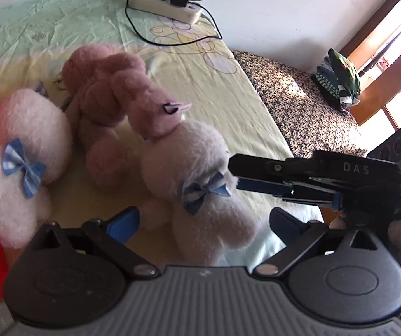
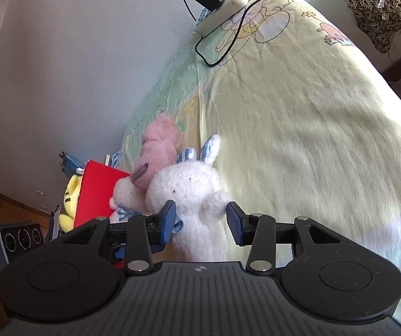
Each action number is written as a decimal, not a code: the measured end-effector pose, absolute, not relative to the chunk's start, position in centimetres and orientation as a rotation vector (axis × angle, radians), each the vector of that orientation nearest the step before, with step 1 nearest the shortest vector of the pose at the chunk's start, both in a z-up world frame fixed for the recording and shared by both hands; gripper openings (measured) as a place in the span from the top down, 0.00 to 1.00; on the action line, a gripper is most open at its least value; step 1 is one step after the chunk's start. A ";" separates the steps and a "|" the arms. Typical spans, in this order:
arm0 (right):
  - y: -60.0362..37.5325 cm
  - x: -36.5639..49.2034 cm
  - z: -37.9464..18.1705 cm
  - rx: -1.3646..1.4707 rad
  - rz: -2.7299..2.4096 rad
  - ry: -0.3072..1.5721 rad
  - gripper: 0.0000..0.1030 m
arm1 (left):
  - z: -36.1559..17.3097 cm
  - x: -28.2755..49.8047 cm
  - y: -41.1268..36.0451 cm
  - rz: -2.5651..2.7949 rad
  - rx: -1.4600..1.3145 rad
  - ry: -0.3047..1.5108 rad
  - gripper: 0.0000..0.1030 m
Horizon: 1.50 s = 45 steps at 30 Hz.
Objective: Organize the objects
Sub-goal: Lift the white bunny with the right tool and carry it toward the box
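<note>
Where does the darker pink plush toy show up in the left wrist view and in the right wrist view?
Left wrist: the darker pink plush toy lies left of centre, between two pale bunnies.
Right wrist: the same toy sits mid-frame, behind the white bunny.
Shared landmark: the white power strip at the bed's far end.

daylight from window (image 1: pixel 390 28) (blown out) | plush toys (image 1: pixel 155 145) motion-blurred | fisheye edges warped

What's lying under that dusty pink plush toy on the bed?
The dusty pink plush toy lies on the yellow-green bedsheet, its head draped over a pale bunny with a blue bow. Whatever sits directly beneath its body is covered.
</note>
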State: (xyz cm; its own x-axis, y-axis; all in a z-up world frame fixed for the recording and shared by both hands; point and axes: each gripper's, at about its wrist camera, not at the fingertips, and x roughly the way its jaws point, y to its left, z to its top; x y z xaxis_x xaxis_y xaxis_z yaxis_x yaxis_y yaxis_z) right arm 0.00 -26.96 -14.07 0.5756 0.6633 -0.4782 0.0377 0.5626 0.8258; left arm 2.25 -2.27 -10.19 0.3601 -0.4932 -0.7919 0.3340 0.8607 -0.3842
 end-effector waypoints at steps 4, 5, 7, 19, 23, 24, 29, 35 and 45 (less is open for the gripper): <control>-26.1 1.5 -15.6 0.995 0.462 0.929 0.53 | -10.9 3.4 -3.0 -0.489 -0.142 1.117 0.07; -25.9 1.7 -15.9 1.002 0.468 0.938 0.51 | -11.1 3.7 -3.1 -0.482 -0.142 1.130 0.10; -25.5 2.1 -16.3 1.006 0.476 0.939 0.51 | -11.4 4.1 -3.4 -0.466 -0.138 1.148 0.14; -25.4 1.0 -15.4 0.995 0.507 0.948 0.61 | -11.0 4.2 -4.5 -0.444 -0.069 1.162 0.24; -25.2 0.8 -15.3 0.995 0.503 0.953 0.61 | -10.7 3.8 -4.5 -0.446 -0.051 1.159 0.26; -25.2 0.7 -15.2 0.992 0.503 0.957 0.61 | -10.7 3.7 -4.6 -0.446 -0.042 1.159 0.26; -24.6 -0.1 -15.0 0.978 0.492 0.977 0.61 | -10.5 2.9 -4.7 -0.448 -0.002 1.169 0.26; -23.8 -1.3 -14.1 0.921 0.480 1.005 0.60 | -9.9 1.4 -4.9 -0.454 0.069 1.169 0.26; -21.8 -2.7 -13.0 0.863 0.480 1.051 0.60 | -9.3 -0.8 -3.9 -0.447 0.105 1.185 0.26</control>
